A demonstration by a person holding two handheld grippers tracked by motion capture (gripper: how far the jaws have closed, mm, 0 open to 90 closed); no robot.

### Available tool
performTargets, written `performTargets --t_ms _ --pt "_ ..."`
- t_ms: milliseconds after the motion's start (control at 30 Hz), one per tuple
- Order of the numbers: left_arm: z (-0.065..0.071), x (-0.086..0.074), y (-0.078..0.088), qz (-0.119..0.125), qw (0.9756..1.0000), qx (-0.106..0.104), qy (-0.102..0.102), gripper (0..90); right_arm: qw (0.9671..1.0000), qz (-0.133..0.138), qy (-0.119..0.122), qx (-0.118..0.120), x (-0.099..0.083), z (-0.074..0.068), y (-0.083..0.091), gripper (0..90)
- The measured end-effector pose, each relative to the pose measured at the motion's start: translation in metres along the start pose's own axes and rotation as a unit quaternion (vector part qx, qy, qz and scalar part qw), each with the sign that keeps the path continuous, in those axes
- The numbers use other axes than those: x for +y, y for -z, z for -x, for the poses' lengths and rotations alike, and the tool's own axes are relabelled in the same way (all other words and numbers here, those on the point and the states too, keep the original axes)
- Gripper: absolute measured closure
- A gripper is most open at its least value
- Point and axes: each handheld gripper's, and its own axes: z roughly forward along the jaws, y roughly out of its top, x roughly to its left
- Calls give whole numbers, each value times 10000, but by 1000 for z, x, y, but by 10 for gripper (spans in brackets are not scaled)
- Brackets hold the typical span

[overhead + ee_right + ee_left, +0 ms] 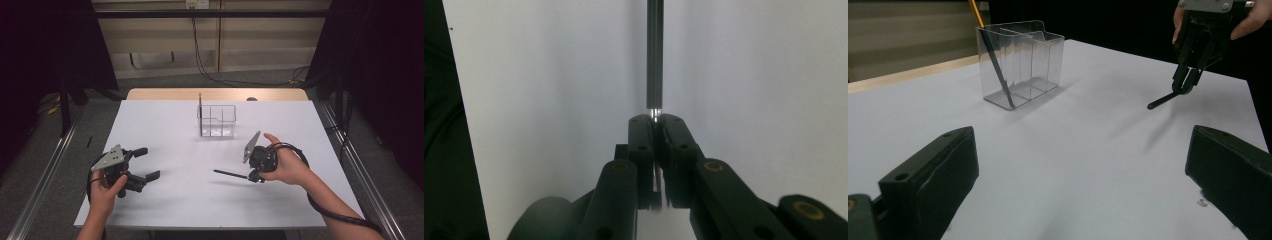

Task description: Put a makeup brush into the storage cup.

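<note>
A clear plastic organizer (217, 121) with several compartments stands at the back middle of the white table (170, 195); a pencil (200, 112) leans in its left compartment. In the left gripper view the organizer (1023, 62) and pencil (995, 62) stand ahead to the left. My right gripper (256, 176) is shut on one end of a black pen (230, 173), which sticks out leftward above the table. In the right gripper view the pen (654, 55) runs straight up from the closed jaws of the right gripper (655, 120). My left gripper (146, 163) stands open near the front left, with nothing between its jaws.
The table's wooden back edge (215, 94) lies behind the organizer. Metal rails (45, 175) run along both sides of the table, and cables (210, 70) hang on the floor behind it. Bare tabletop lies between the two grippers.
</note>
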Motion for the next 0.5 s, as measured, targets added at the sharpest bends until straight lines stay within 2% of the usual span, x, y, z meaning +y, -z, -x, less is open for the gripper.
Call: performTargets --t_ms 300,500 --pt "4 5 -8 -23 9999 -96 -14 3 9999 20 117 65 12 -4 -2 847" --pt "7 9 -15 -72 9998 -176 -105 0 9998 -7 181 88 16 -5 -2 848"
